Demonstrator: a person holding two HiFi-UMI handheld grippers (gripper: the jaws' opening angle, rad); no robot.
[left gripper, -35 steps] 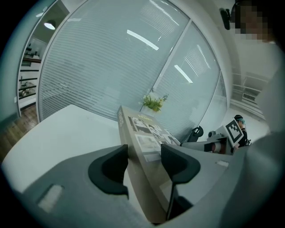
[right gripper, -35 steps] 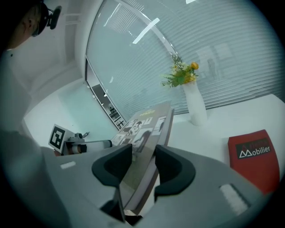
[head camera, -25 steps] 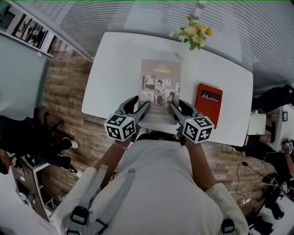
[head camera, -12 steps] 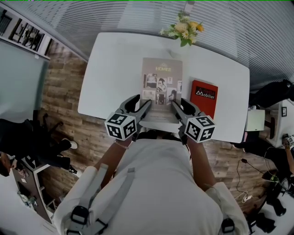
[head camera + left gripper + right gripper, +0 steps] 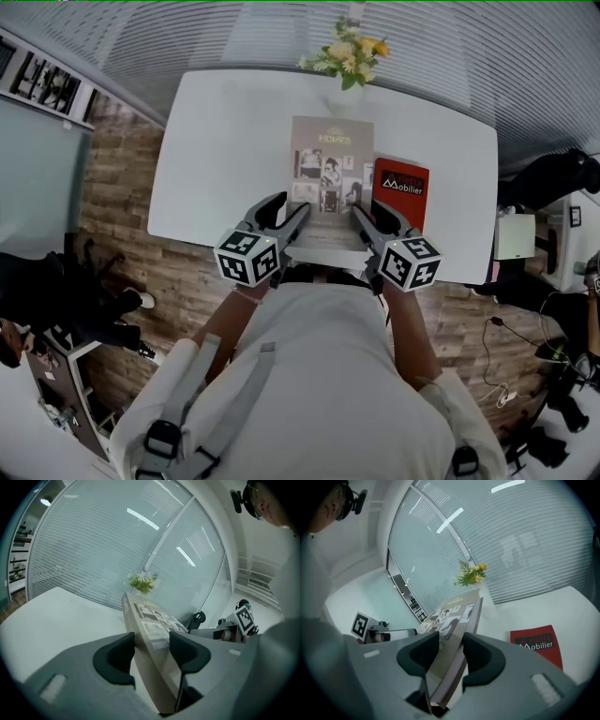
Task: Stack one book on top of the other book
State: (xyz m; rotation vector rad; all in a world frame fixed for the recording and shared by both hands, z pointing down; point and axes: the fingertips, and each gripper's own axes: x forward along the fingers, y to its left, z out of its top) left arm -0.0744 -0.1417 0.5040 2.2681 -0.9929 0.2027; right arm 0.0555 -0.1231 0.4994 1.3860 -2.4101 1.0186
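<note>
Both claws are clenched on the beige photo-cover book [image 5: 330, 169]: the left gripper [image 5: 298, 214] grasps its near left corner and the right gripper [image 5: 360, 216] its near right corner, jaws pressed on the covers. The book hangs tilted above the white table [image 5: 225, 141]. The red Mobilier book [image 5: 401, 187] lies flat at its 3 o'clock, just beside it. A vase of flowers [image 5: 345, 56] stands at 12 o'clock

Left gripper [image 5: 298, 214], right gripper [image 5: 362, 216]: jaws clamped.
</note>
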